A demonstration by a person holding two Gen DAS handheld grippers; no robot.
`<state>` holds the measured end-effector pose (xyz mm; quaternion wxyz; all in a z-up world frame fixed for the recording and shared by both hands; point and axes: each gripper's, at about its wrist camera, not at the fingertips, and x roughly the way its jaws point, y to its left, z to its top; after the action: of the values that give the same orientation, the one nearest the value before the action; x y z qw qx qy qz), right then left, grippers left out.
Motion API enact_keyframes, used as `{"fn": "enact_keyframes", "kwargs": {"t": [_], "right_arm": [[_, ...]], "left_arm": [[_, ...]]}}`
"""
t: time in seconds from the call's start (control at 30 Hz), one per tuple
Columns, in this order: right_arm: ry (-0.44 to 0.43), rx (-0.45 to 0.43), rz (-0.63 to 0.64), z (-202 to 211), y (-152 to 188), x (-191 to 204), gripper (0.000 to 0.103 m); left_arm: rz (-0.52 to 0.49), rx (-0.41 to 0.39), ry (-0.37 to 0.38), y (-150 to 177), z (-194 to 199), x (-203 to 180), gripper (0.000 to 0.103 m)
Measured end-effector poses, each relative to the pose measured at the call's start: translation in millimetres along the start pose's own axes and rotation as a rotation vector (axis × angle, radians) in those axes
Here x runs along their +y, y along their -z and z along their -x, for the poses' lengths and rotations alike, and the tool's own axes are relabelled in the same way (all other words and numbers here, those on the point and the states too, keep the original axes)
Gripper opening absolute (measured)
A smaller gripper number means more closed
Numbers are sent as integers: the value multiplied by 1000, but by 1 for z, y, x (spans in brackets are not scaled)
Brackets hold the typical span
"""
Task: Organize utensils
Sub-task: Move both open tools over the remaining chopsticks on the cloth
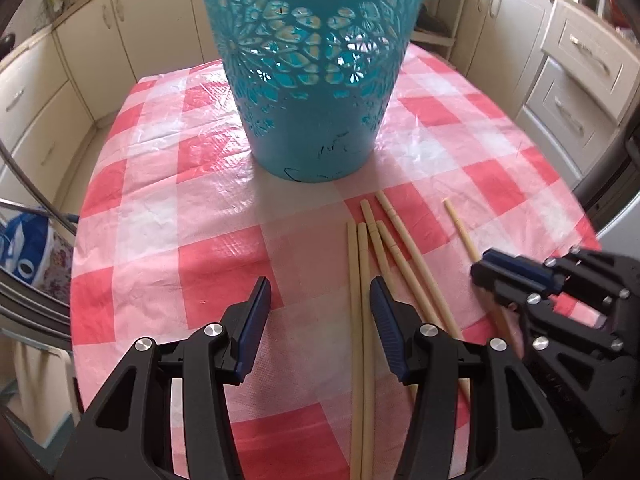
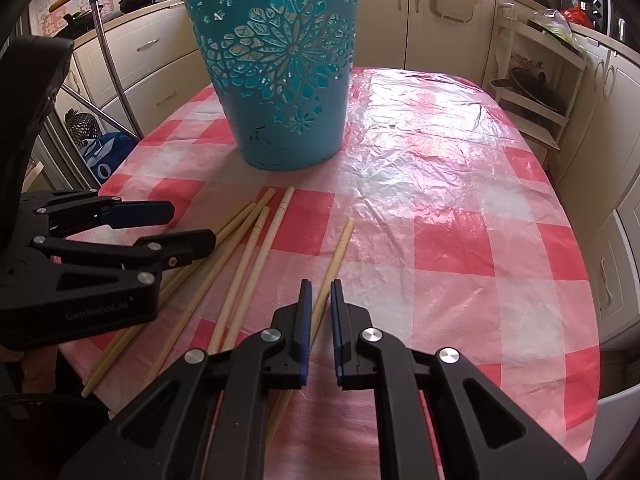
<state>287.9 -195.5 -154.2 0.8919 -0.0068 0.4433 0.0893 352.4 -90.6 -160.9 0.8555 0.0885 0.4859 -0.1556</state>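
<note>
While the tall teal plastic basket with cut-out flower pattern [image 2: 280,80] stands upright on the red-and-white checked plastic tablecloth [image 2: 460,220], six pale wooden chopsticks lie loose on the cloth in front of it, none in it yet. Five form a loose bundle [image 1: 372,272] near the basket's base; the sixth, a lone chopstick [image 2: 334,264], lies a little apart to the bundle's right.

Right gripper [image 2: 318,300]: jaws nearly shut around the lone chopstick's middle, pads at or very near the wood; contact looks like a pinch, stick not lifted clear of the cloth. Left gripper [image 1: 320,296]: jaws half open, nothing between the pads, hovering at the bundle's left edge on the side away from the basket.

Handling judgement: chopsticks are light, stiff, smooth and round, so likely to roll or pivot in a narrow pinch. Hold near mid-length keeps balance; gripping near one end would let the stick swing. Glossy cloth may let neighbours slide when nudged.
</note>
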Motion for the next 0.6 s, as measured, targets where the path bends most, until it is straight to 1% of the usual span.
{"fn": "enact_keyframes", "kwargs": {"t": [0.13, 0.23, 0.33, 0.4, 0.6], "right_arm": [[1, 0, -4, 0, 1, -1, 10], [0, -1, -6, 1, 1, -1, 10], [0, 0, -8, 1, 1, -1, 10], [-1, -1, -9, 1, 1, -1, 10], [-3, 0, -12, 1, 1, -2, 11]], "left_arm": [[24, 7, -15, 0, -2, 5, 49], [35, 8, -1, 0, -1, 8, 49], [56, -9, 25, 0, 4, 13, 49], [55, -12, 12, -1, 6, 14, 49], [28, 19, -47, -2, 0, 14, 49]]}}
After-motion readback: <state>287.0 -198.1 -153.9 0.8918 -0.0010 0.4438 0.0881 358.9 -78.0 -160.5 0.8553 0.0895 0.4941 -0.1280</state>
